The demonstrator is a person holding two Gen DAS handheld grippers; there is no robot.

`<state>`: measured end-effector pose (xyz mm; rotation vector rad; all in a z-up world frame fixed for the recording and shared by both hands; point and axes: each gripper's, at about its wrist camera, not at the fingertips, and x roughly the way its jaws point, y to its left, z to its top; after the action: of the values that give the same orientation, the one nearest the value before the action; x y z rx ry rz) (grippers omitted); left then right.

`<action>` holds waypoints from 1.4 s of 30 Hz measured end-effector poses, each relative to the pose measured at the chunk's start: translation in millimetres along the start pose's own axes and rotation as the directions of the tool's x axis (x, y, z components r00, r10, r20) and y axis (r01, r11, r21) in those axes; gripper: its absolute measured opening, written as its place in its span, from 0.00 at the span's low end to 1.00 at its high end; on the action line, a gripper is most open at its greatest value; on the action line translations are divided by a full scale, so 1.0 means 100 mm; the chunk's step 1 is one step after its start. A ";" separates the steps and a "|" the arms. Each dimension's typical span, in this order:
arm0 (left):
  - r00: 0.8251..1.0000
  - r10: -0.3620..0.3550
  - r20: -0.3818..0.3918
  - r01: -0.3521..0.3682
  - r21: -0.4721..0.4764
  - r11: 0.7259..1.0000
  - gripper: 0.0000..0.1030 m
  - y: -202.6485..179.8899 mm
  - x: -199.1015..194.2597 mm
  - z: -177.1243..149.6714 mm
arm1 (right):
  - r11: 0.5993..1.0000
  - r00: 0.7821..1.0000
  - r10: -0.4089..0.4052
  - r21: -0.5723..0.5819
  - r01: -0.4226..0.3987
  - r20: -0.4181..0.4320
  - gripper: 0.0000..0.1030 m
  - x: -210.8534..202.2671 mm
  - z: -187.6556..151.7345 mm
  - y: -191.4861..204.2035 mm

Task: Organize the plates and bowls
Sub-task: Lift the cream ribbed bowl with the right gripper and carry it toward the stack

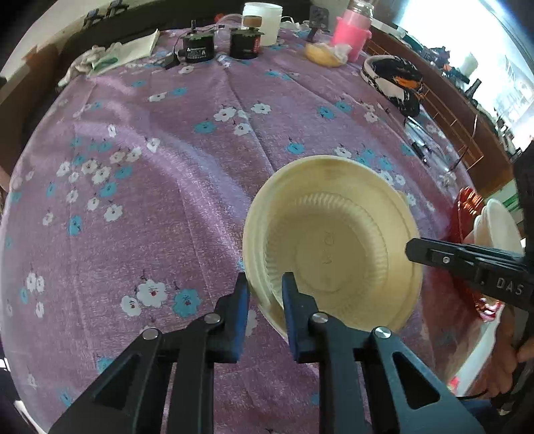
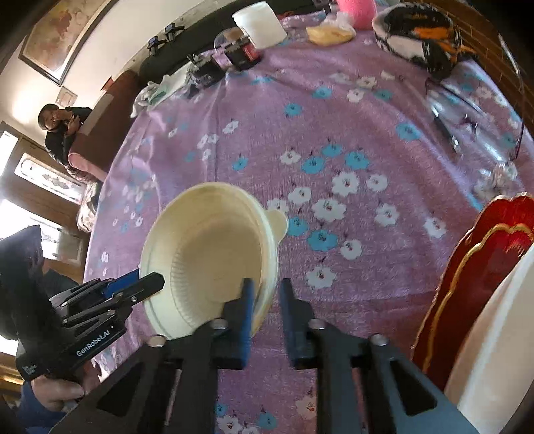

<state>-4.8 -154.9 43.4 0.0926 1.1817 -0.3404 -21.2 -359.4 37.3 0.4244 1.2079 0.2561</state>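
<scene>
A cream disposable bowl (image 1: 333, 240) with a small tab on its rim sits tilted over the purple flowered cloth (image 1: 167, 167). My left gripper (image 1: 265, 293) is shut on the bowl's near-left rim, one blue pad inside and one outside. From the right, my right gripper (image 1: 414, 250) reaches over the opposite rim. In the right wrist view the same bowl (image 2: 207, 247) has its wall pinched between my right gripper's (image 2: 267, 293) pads, and my left gripper (image 2: 157, 282) holds the far-left rim. A red plate with gold trim (image 2: 484, 267) and white dishes (image 2: 494, 334) stand at the right.
At the table's far side are a white jar (image 1: 260, 20), two black motors (image 1: 197, 50), a pink cup (image 1: 350, 30), a bread roll (image 1: 323, 53) and a black-white-orange helmet (image 1: 393, 80). A person (image 2: 60, 130) sits beyond the table's far left corner.
</scene>
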 end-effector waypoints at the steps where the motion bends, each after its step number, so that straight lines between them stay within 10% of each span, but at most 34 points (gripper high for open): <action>1: 1.000 0.012 0.005 -0.013 0.007 1.000 0.18 -0.01 -0.01 0.00 | 1.000 1.000 -0.005 -0.007 0.005 0.004 0.14 -0.01 -0.02 0.02; 42: 0.995 0.091 0.043 -0.091 0.018 0.996 0.19 -0.08 -0.13 -0.07 | 0.998 1.000 0.022 -0.056 -0.023 -0.011 0.17 -0.03 -0.15 0.15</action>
<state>-17.9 -157.6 53.1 0.1554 1.1283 -0.2727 -35.9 -344.3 42.6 0.3881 1.2037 0.3114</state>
